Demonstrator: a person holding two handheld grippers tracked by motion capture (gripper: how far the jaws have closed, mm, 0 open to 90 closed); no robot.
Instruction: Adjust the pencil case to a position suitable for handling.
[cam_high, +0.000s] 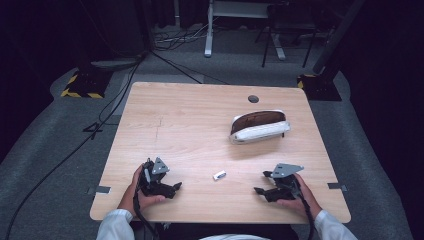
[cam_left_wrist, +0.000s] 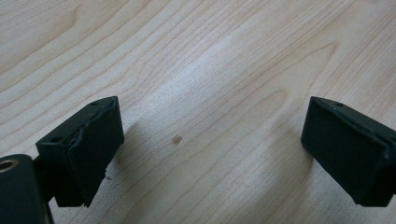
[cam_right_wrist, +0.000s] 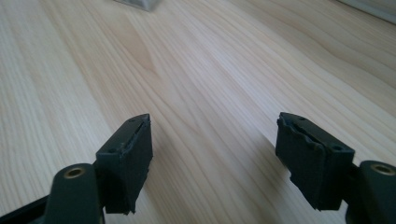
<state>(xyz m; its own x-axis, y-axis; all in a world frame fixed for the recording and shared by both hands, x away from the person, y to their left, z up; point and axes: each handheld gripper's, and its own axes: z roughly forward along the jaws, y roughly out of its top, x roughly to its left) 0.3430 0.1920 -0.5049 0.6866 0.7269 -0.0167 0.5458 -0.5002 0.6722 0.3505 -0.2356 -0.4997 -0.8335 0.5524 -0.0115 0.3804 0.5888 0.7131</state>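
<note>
A small white oblong object (cam_high: 219, 175) lies on the wooden table (cam_high: 190, 120) near its front, between my two grippers. My left gripper (cam_high: 175, 187) rests low at the front left, held in a hand, its jaws pointing right toward the object. In the left gripper view that gripper (cam_left_wrist: 212, 126) is open over bare wood. My right gripper (cam_high: 260, 182) sits at the front right, jaws pointing left. In the right gripper view it (cam_right_wrist: 214, 123) is open with nothing between its jaws, and the white object's edge (cam_right_wrist: 137, 3) shows at the top.
A white pouch with a brown inside (cam_high: 257, 125) lies open on the right half of the table, farther back. A round dark cable hole (cam_high: 253, 98) sits near the far edge. Cables and stand bases lie on the floor beyond.
</note>
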